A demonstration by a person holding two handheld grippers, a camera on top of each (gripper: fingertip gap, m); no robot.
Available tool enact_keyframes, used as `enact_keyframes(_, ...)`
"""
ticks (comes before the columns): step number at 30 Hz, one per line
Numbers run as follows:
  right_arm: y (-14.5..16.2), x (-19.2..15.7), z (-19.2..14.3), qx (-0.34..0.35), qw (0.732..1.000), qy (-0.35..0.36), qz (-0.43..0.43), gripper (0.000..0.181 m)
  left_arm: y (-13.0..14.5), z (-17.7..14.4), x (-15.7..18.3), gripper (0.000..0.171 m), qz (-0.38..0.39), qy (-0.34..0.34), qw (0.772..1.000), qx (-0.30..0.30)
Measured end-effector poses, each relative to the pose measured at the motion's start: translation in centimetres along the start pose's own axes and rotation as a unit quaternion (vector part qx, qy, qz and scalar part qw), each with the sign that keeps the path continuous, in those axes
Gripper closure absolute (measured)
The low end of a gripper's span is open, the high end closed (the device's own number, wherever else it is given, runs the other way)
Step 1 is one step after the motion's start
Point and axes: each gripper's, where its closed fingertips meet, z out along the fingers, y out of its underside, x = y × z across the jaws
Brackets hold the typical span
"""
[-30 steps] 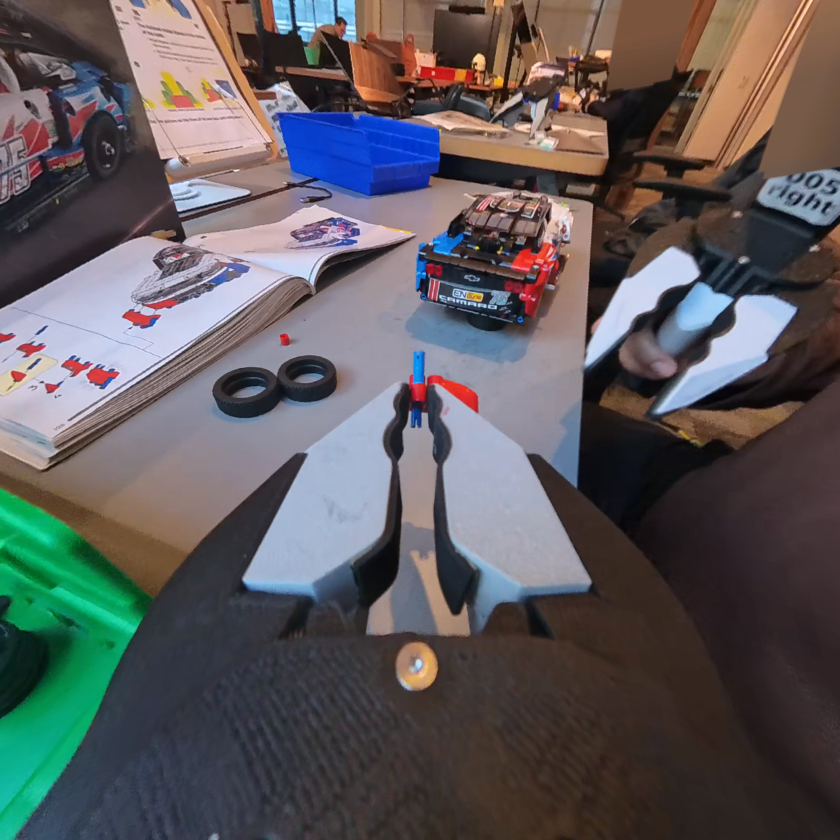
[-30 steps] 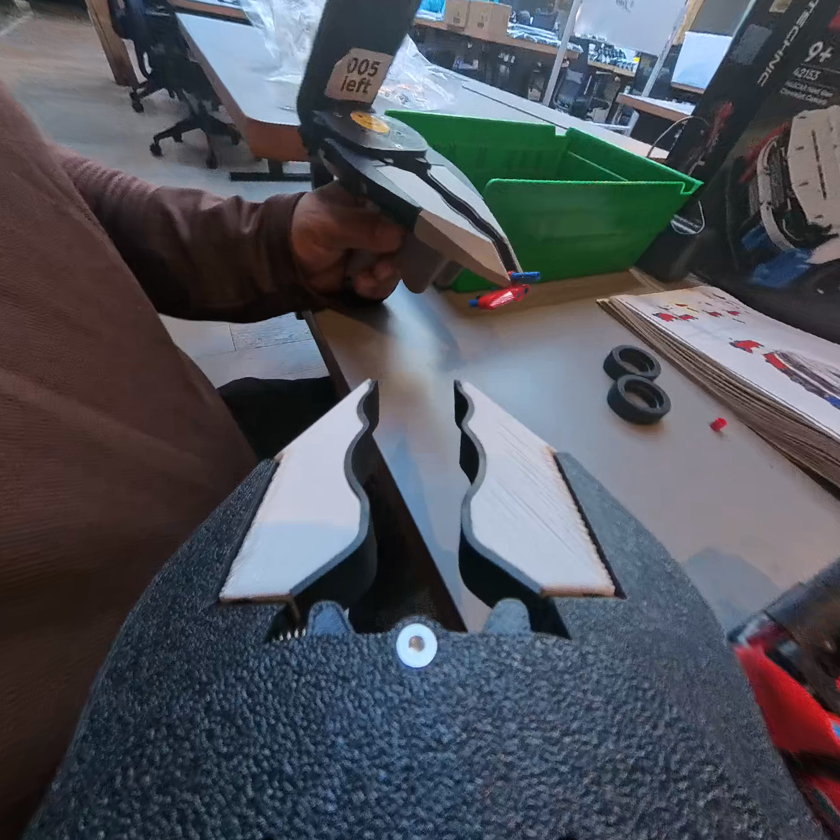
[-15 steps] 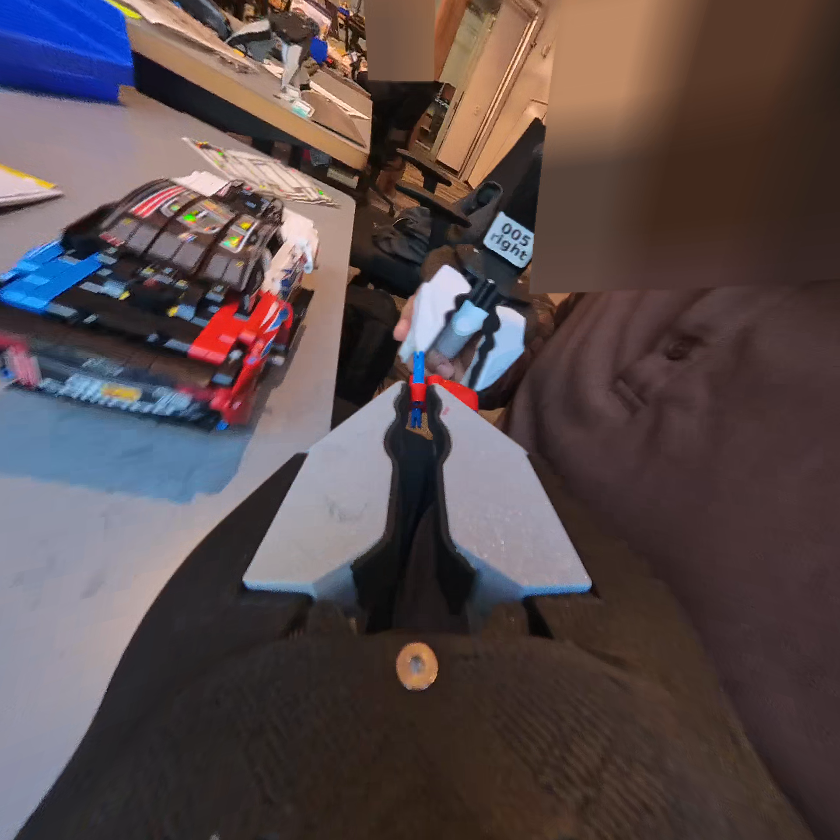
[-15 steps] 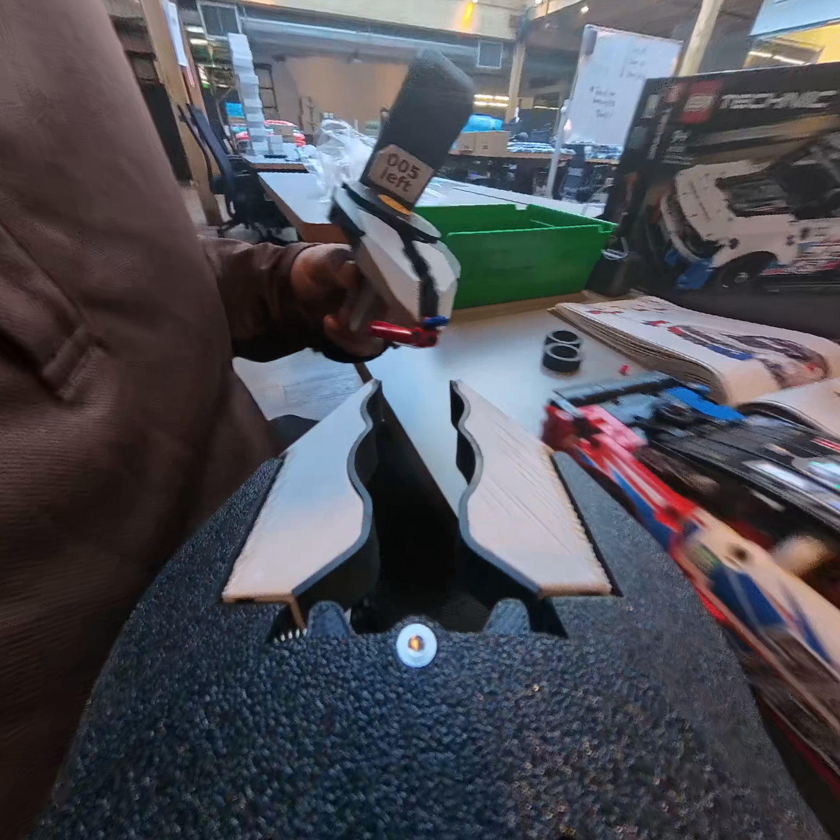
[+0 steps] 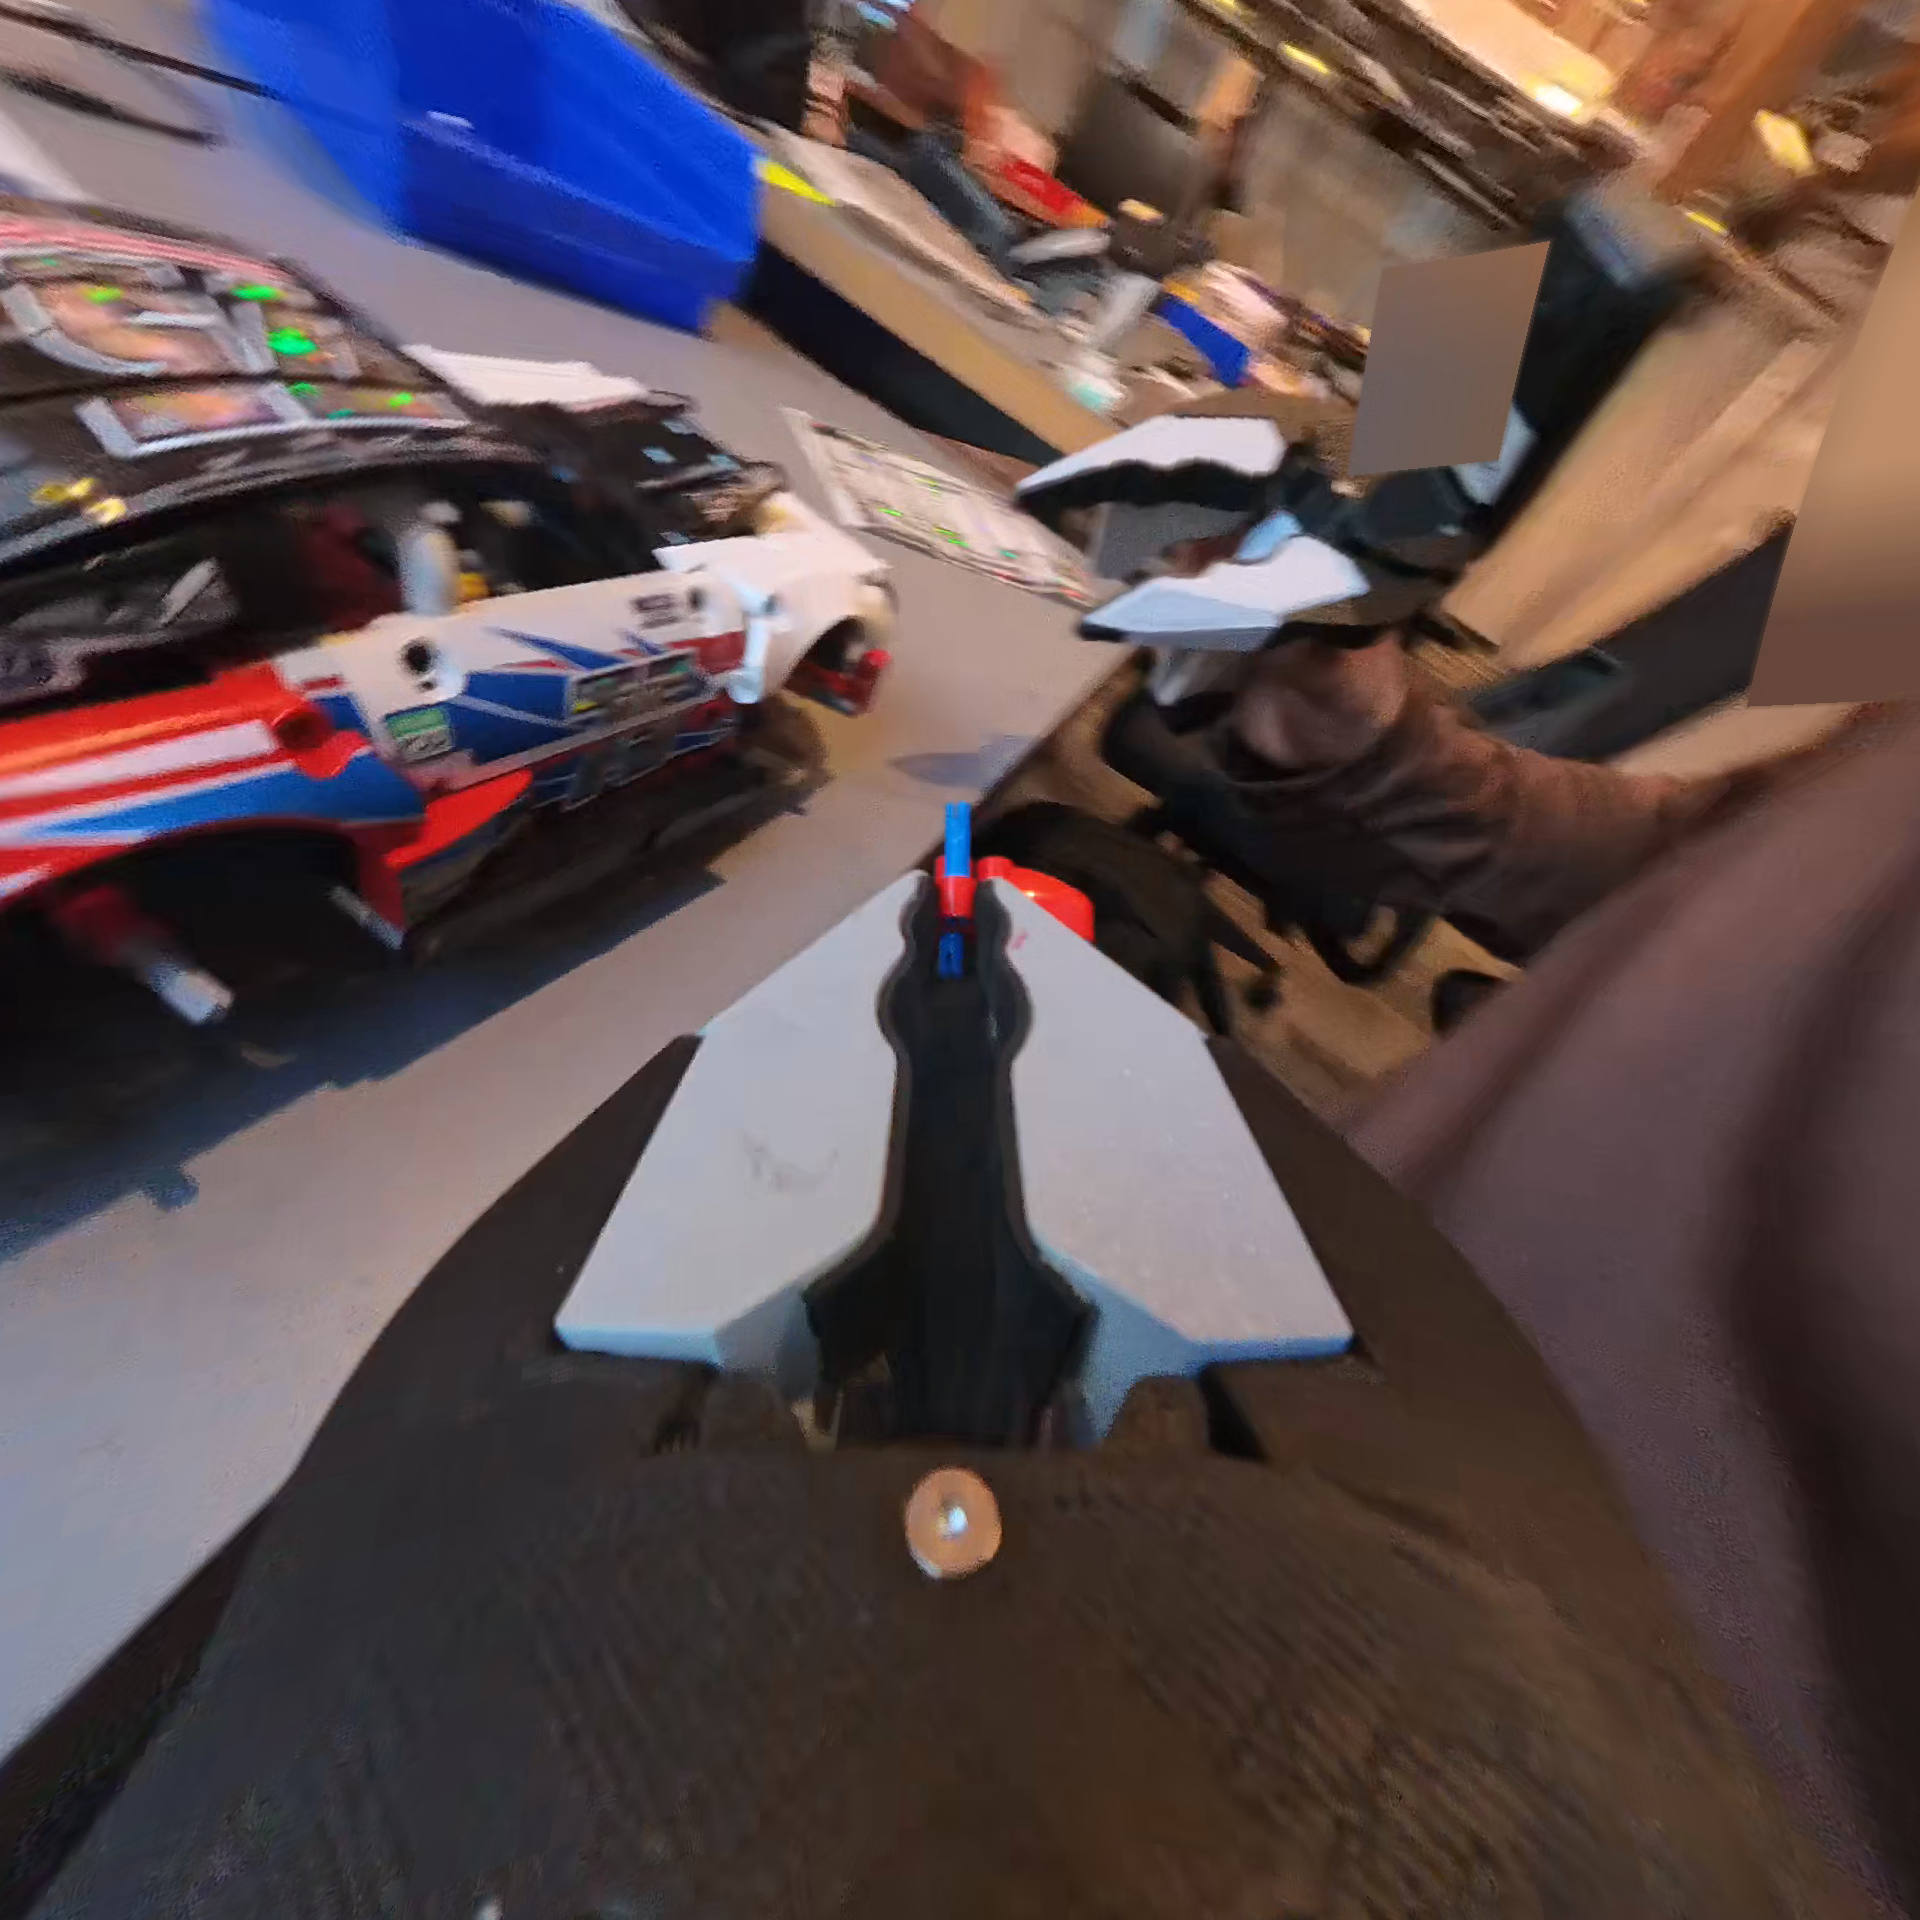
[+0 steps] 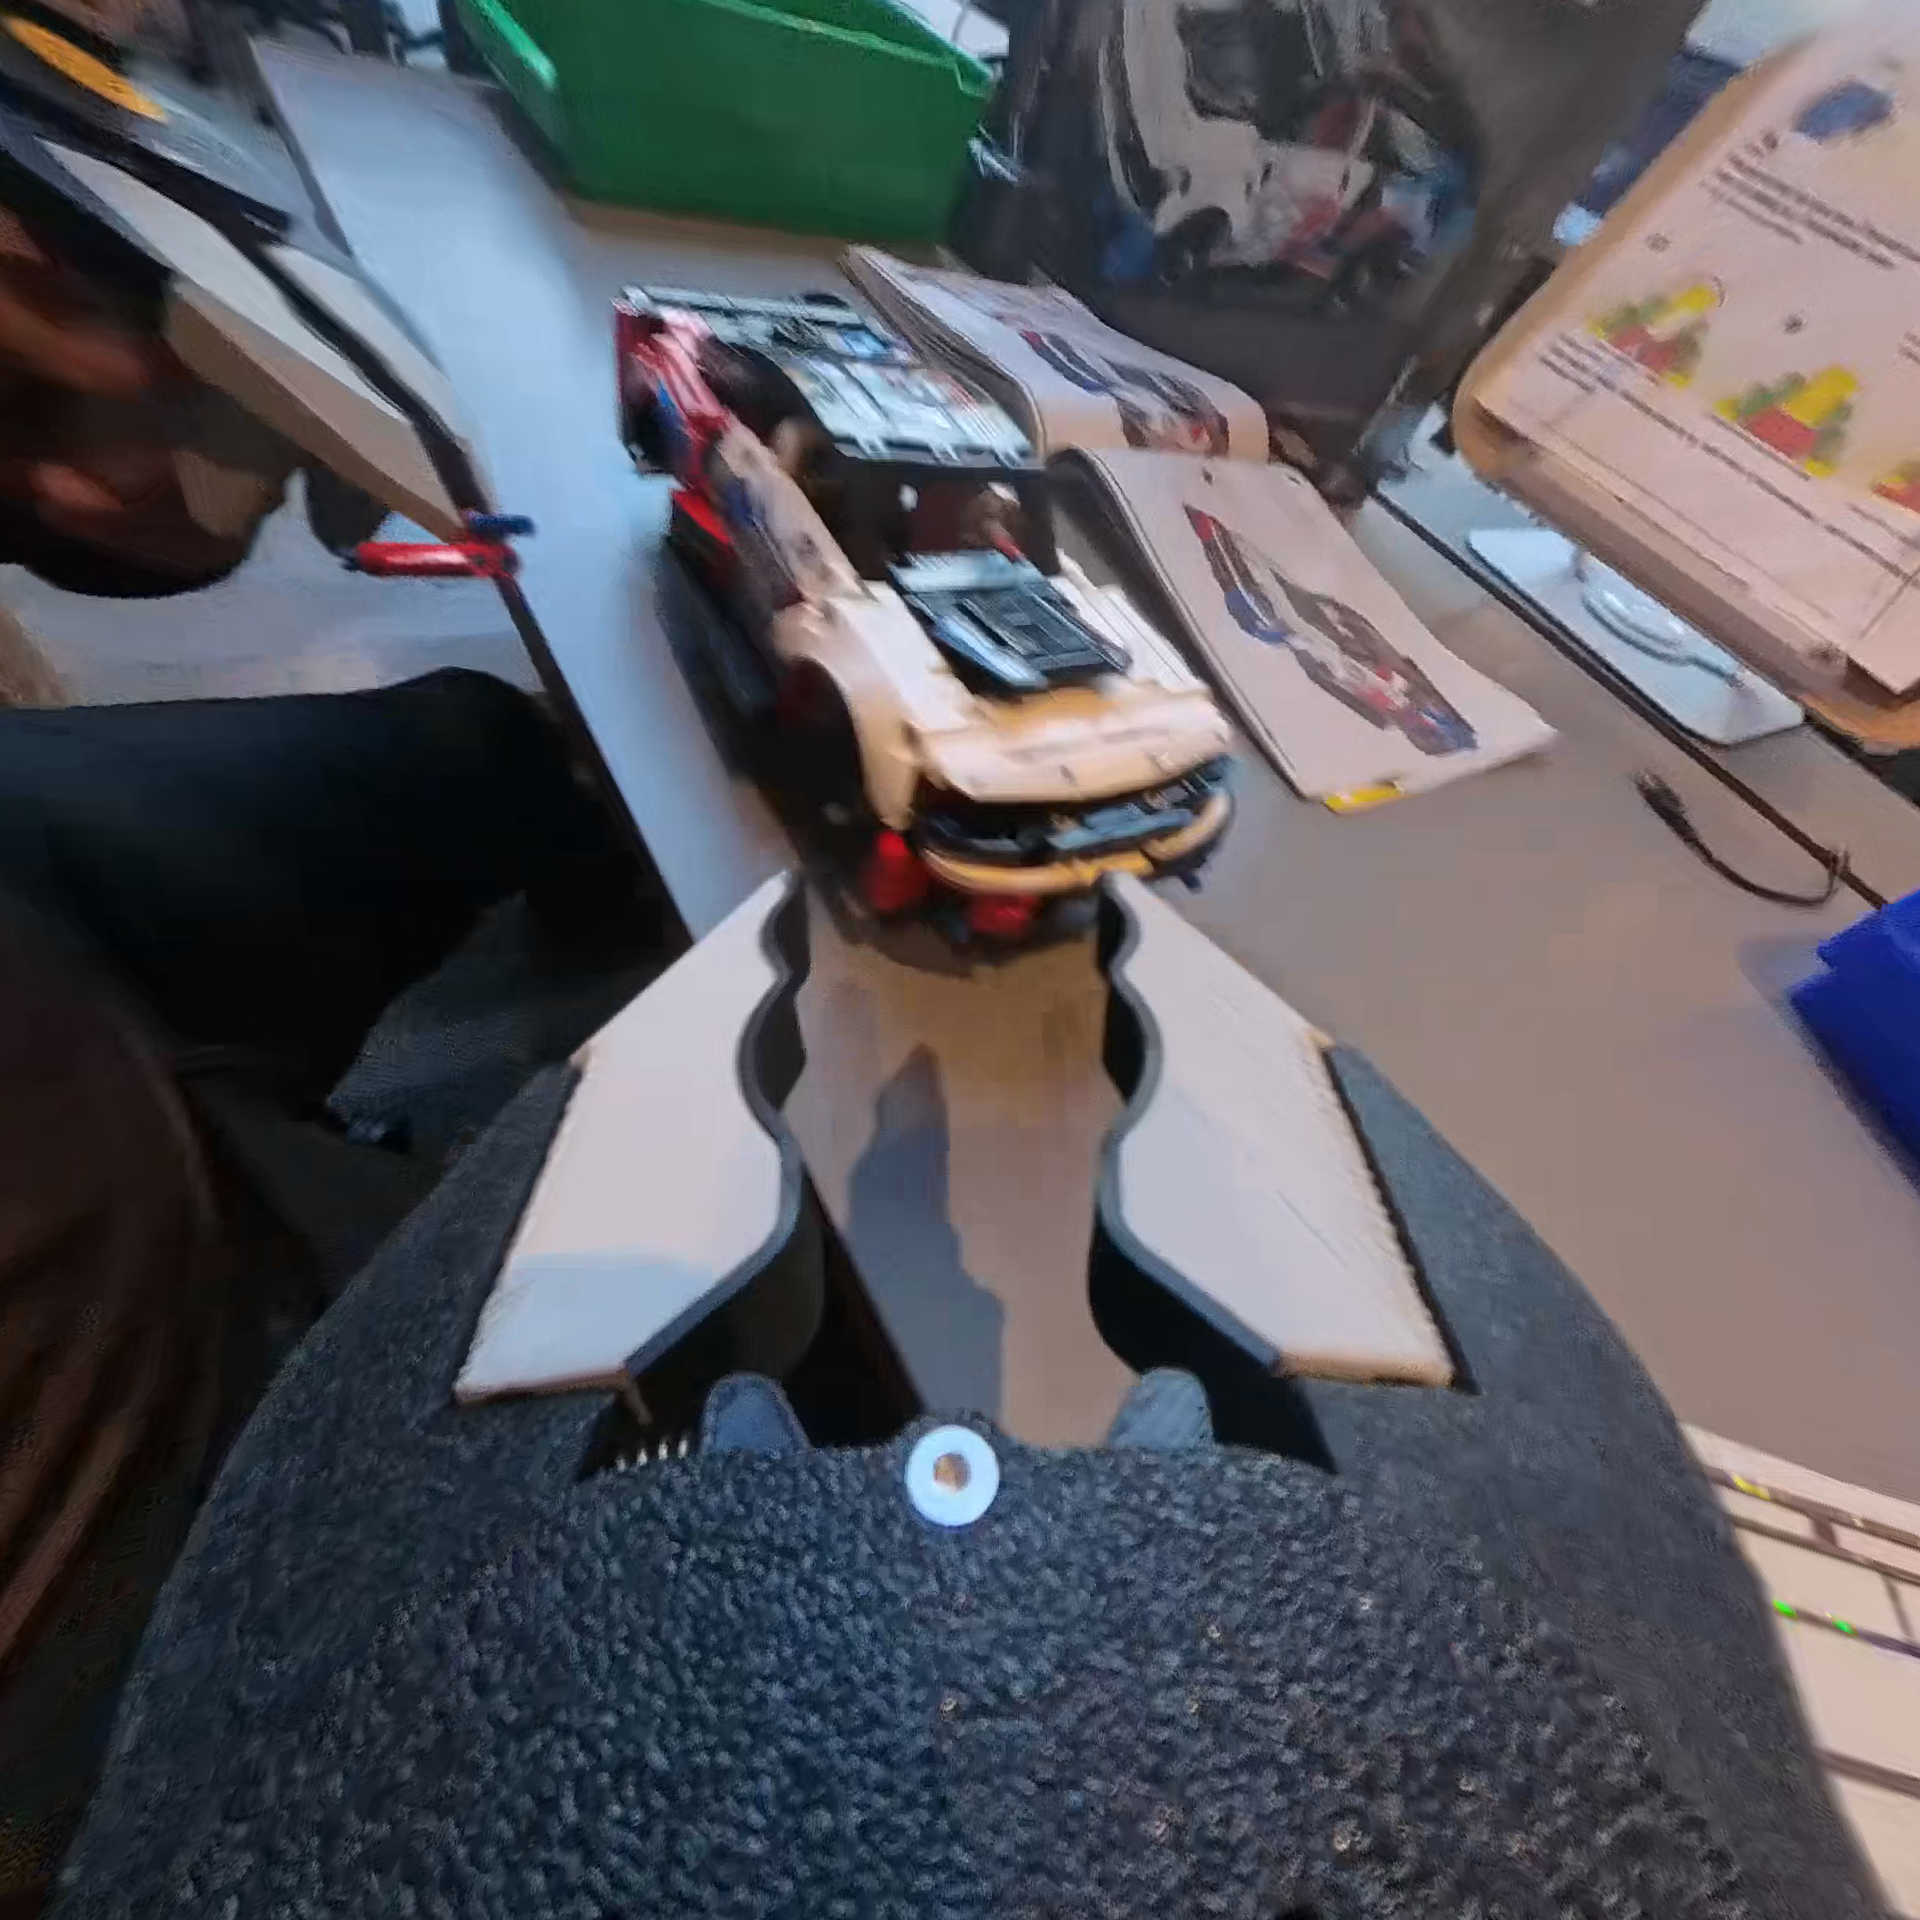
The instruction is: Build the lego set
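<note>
a: what's the left gripper [image 5: 956, 899] got?

b: it's pinched closed on a small red piece with a blue pin [image 5: 954, 873] through it, right at its tips. light, hard plastic, slick; hold it by the red body, since the pin could slip.

a: and the right gripper [image 6: 945, 904]?

b: jaws spread wide, holding nothing. the lego car [image 6: 914, 613] sits on the table [image 6: 1455, 987] just ahead of its tips, nose toward it.

a: sturdy?

b: probably stiff but heavy-ish, with panels that may pop. i'd grip the chassis low, not the roof.
</note>
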Motion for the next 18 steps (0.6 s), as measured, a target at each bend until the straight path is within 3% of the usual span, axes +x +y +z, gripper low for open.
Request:
enact_keyframes(4,1.9,2.4,0.7,-0.022,0.997,-0.08,0.001,0.109,1.3,1.8,-1.1,0.166,-0.053,-0.092,0.994,0.024)
enact_keyframes(8,2.8,2.7,2.3,-0.049,0.986,-0.157,-0.002,0.107,1.1,1.7,-2.1,0.166,-0.049,-0.186,0.981,0.04)
enact_keyframes(10,2.8,3.3,3.0,-0.056,0.985,-0.161,-0.032,0.108,0.7,2.2,-1.9,0.166,-0.07,-0.209,0.974,0.052)
enact_keyframes(13,1.8,3.5,3.0,-0.041,0.982,-0.145,-0.111,0.113,0.4,4.8,-0.7,0.166,-0.123,-0.194,0.971,0.064)
enact_keyframes(16,-0.1,-0.1,0.6,0.023,0.969,-0.188,-0.157,0.13,-0.1,8.1,1.1,0.166,-0.205,-0.132,0.966,0.088)
enact_keyframes(18,-0.2,-2.5,-0.6,0.034,0.964,-0.216,-0.152,0.13,-0.7,9.5,2.0,0.166,-0.237,-0.099,0.96,0.112)
